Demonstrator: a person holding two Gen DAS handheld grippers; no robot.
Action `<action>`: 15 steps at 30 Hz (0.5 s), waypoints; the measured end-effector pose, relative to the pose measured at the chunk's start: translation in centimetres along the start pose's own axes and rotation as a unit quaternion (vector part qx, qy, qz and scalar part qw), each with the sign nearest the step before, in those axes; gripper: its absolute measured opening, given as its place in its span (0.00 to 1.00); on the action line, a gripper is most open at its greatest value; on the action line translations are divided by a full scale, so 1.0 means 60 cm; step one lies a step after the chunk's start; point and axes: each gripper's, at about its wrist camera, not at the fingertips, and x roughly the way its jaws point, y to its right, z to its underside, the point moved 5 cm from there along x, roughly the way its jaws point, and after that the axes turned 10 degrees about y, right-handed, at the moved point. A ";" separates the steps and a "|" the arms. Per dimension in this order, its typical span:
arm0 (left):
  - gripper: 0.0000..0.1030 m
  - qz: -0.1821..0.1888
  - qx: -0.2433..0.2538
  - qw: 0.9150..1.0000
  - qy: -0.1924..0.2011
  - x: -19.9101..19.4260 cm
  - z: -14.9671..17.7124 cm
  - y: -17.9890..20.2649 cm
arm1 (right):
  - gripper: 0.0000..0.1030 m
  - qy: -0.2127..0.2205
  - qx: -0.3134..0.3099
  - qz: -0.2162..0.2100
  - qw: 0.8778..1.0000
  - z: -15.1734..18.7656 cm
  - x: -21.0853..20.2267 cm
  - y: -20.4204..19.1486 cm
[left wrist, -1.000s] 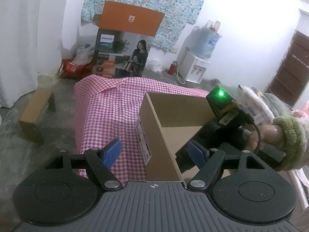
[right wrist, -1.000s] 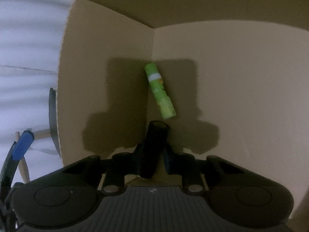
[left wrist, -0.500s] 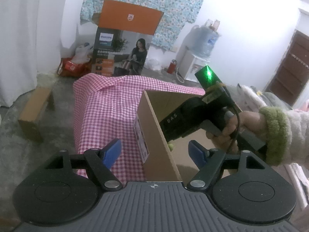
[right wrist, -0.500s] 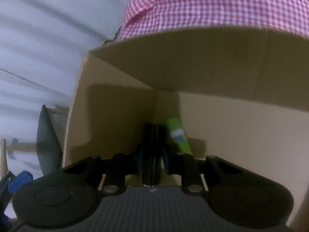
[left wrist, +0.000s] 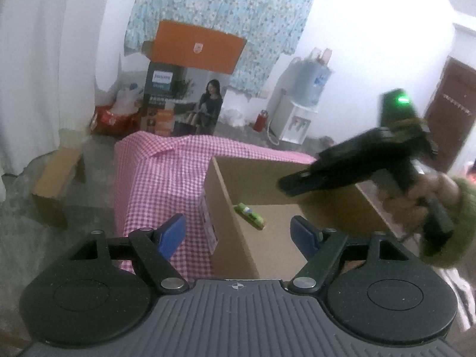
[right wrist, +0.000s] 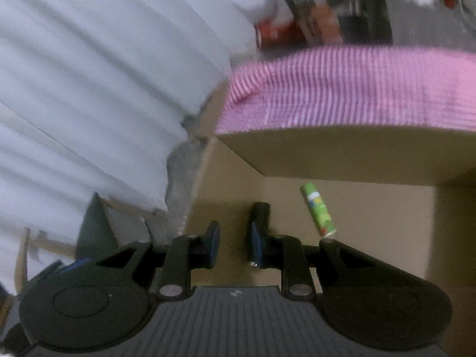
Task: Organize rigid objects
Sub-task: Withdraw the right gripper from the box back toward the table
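Left gripper (left wrist: pixel 237 235): jaws wide apart, blue pads (left wrist: pixel 171 233) bare, nothing between them; it hangs at the near left corner of an open cardboard box (left wrist: pixel 255 178), with the left pad outside the box's left wall and the right pad over its inside. Right gripper (right wrist: pixel 235 244): jaws narrow, a slim gap between the pads showing bare cardboard, nothing held; in the left wrist view it is over the right half of the box, tilted down to the left, a green light lit on its top, gripped by a hand (left wrist: pixel 428 193) in a fuzzy green cuff (left wrist: pixel 458 217). Black cylinder (right wrist: pixel 261 211): seen just beyond the tip of the right gripper's right finger, against the inside of the box; its near end is hidden behind that finger, so whether the two touch cannot be told. Green tube (right wrist: pixel 317 212): lying on the box floor, near the far left corner, white band towards its far end, apart from both grippers and to the right of the black cylinder. Pink-and-white checked cloth (left wrist: pixel 166 172): spread over the surface to the left of and behind the box, hanging over the left edge. Small brown carton (left wrist: pixel 56 181): on the grey floor, far left. Orange box (left wrist: pixel 197 47) on a printed carton (left wrist: pixel 181 101): against the far wall, below a floral hanging (left wrist: pixel 220 9). Water dispenser (left wrist: pixel 300 101): far right of those, bottle on top. Brown door (left wrist: pixel 452 113): far right. White curtain (right wrist: pixel 104 74): left side of the right wrist view, blurred.
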 end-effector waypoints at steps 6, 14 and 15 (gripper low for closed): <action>0.77 0.013 0.002 1.000 0.019 -0.041 0.004 0.021 | 0.26 0.095 -0.017 -0.018 0.995 0.043 -0.146 -0.033; 0.79 0.052 0.015 0.999 -0.003 -0.057 0.042 0.061 | 0.56 0.207 -0.038 0.017 0.977 0.170 -0.283 -0.075; 0.79 0.059 0.019 0.998 -0.009 -0.056 0.051 0.069 | 0.56 0.216 -0.033 0.020 0.976 0.192 -0.300 -0.072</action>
